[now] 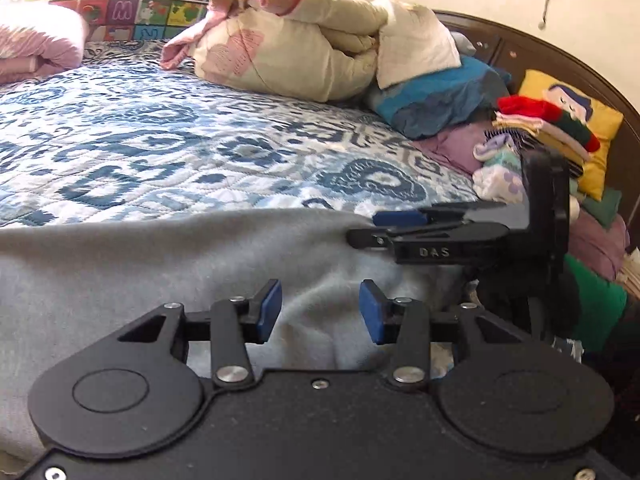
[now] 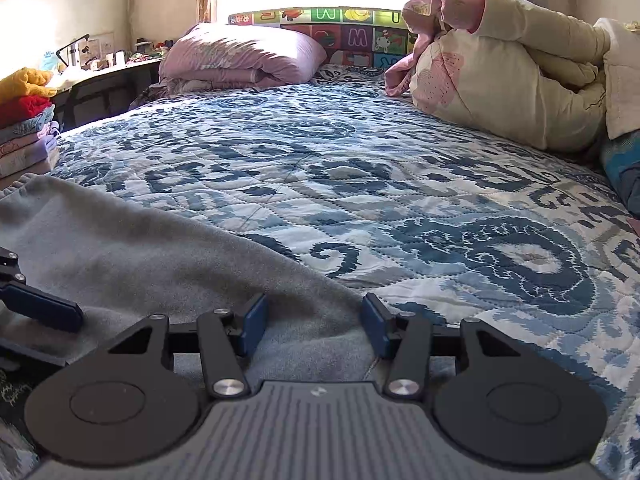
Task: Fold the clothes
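A grey fleece garment (image 1: 160, 272) lies spread on the blue-and-white patterned quilt (image 1: 180, 152). My left gripper (image 1: 320, 312) is open, its blue pads on either side of the cloth near the garment's right end. My right gripper (image 2: 314, 324) is open over the garment's edge (image 2: 160, 252); it also shows in the left wrist view (image 1: 372, 228), coming in from the right at the garment's far corner. One left finger (image 2: 40, 308) shows at the left in the right wrist view.
A rolled cream-and-pink duvet (image 1: 288, 40) and blue bedding (image 1: 436, 96) lie at the far right. A stack of folded clothes (image 1: 540, 132) sits by a yellow cushion (image 1: 568, 120). Another folded stack (image 2: 24, 120) is at the left. A pink quilt (image 2: 240, 56) lies by the headboard.
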Action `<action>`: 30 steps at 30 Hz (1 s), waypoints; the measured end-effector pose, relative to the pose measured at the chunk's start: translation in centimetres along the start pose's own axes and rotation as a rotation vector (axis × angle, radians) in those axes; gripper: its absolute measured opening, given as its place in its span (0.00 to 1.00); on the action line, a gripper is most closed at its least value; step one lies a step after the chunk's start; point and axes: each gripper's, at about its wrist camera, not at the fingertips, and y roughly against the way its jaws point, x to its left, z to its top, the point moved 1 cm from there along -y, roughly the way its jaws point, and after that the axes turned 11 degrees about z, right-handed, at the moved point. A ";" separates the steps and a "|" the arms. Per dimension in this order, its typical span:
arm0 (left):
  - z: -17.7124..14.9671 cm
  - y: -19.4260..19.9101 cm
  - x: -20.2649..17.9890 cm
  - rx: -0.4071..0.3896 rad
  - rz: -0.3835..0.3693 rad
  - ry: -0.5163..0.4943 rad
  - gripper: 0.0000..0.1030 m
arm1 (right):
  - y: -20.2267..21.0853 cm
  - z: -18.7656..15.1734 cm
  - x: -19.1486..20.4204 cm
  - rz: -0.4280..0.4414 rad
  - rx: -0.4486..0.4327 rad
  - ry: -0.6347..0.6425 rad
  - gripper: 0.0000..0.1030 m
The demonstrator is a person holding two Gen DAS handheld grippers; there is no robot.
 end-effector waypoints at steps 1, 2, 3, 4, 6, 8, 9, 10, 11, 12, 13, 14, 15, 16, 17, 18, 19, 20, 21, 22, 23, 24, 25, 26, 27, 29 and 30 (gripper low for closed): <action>0.1 0.0 0.4 -0.003 0.008 0.017 0.40 | 0.0 0.0 -0.2 -0.002 -0.002 -0.007 0.50; 0.1 -0.1 0.6 -0.007 0.017 0.025 0.40 | 0.0 0.0 -0.5 -0.004 -0.003 -0.014 0.50; 0.1 -0.2 0.6 -0.005 0.025 0.024 0.40 | 0.0 0.0 -0.7 -0.007 -0.005 -0.022 0.50; -0.1 -0.3 0.3 -0.001 0.027 0.008 0.40 | 0.0 0.0 -1.0 -0.009 -0.007 -0.029 0.47; -0.3 -0.4 -0.3 0.009 0.031 -0.023 0.40 | 0.0 0.0 -1.4 -0.013 -0.010 -0.043 0.44; -0.6 -0.6 -1.0 0.019 0.035 -0.054 0.40 | 0.1 0.0 -1.9 -0.017 -0.014 -0.058 0.46; -0.7 -0.7 -1.3 0.023 0.038 -0.070 0.41 | 0.1 0.0 -2.1 -0.020 -0.016 -0.065 0.50; -0.8 -0.7 -1.6 0.028 0.040 -0.085 0.42 | 0.1 0.0 -2.4 -0.022 -0.017 -0.072 0.59; -0.9 -0.8 -1.9 0.033 0.043 -0.098 0.44 | 0.1 0.0 -2.6 -0.024 -0.019 -0.079 0.63; -1.0 -1.0 -2.1 0.037 0.048 -0.103 0.44 | 0.2 0.0 -2.9 -0.032 -0.015 -0.086 0.72; -1.1 -1.2 -2.2 0.041 0.054 -0.107 0.44 | 0.3 -0.3 -3.5 -0.037 -0.001 -0.102 0.75; -1.2 -1.3 -2.4 0.045 0.059 -0.112 0.44 | 0.4 -0.7 -4.2 -0.028 0.016 -0.131 0.74; -1.2 -1.5 -2.6 0.049 0.065 -0.117 0.44 | 0.4 -1.0 -4.8 -0.009 0.029 -0.152 0.60; -1.3 -1.6 -2.8 0.053 0.070 -0.122 0.44 | 0.4 -1.2 -5.0 0.005 0.040 -0.157 0.40; -1.4 -1.7 -2.5 0.056 0.073 -0.124 0.44 | 0.5 -1.2 -5.0 0.008 0.046 -0.155 0.38; -1.3 -1.5 -1.4 0.053 0.069 -0.122 0.44 | 0.6 -1.2 -5.0 0.010 0.047 -0.153 0.35; -1.2 -1.6 -1.5 0.051 0.065 -0.120 0.44 | 0.7 -1.2 -5.0 0.013 0.048 -0.150 0.30; -1.2 -1.6 -1.4 0.051 0.065 -0.120 0.44 | 0.9 -1.2 -4.9 0.015 0.048 -0.148 0.29; -1.3 -1.7 -1.4 0.052 0.069 -0.120 0.44 | 1.0 -1.2 -4.8 0.016 0.047 -0.134 0.25; -1.4 -1.7 -1.3 0.053 0.069 -0.118 0.44 | 1.1 -1.2 -4.5 0.015 0.043 -0.109 0.23; -1.4 -1.7 -1.2 0.054 0.069 -0.116 0.44 | 1.1 -1.2 -4.3 0.015 0.040 -0.084 0.22; -1.4 -1.8 -1.1 0.055 0.070 -0.114 0.44 | 1.2 -1.2 -4.0 0.014 0.036 -0.058 0.17; -1.5 -1.8 -1.0 0.056 0.070 -0.112 0.44 | 1.3 -1.2 -3.8 0.014 0.033 -0.033 0.15; -1.5 -1.8 -0.9 0.057 0.070 -0.109 0.44 | 1.4 -1.2 -3.5 0.013 0.029 -0.008 0.14; -1.5 -1.8 -0.9 0.057 0.069 -0.106 0.45 | 1.5 -1.2 -3.3 0.013 0.026 0.017 0.14; -1.6 -1.9 -0.9 0.057 0.070 -0.105 0.45 | 1.6 -1.2 -2.7 0.012 0.019 0.067 0.14; -1.6 -1.9 -0.9 0.057 0.070 -0.104 0.45 | 1.7 -1.2 -2.5 0.011 0.015 0.093 0.14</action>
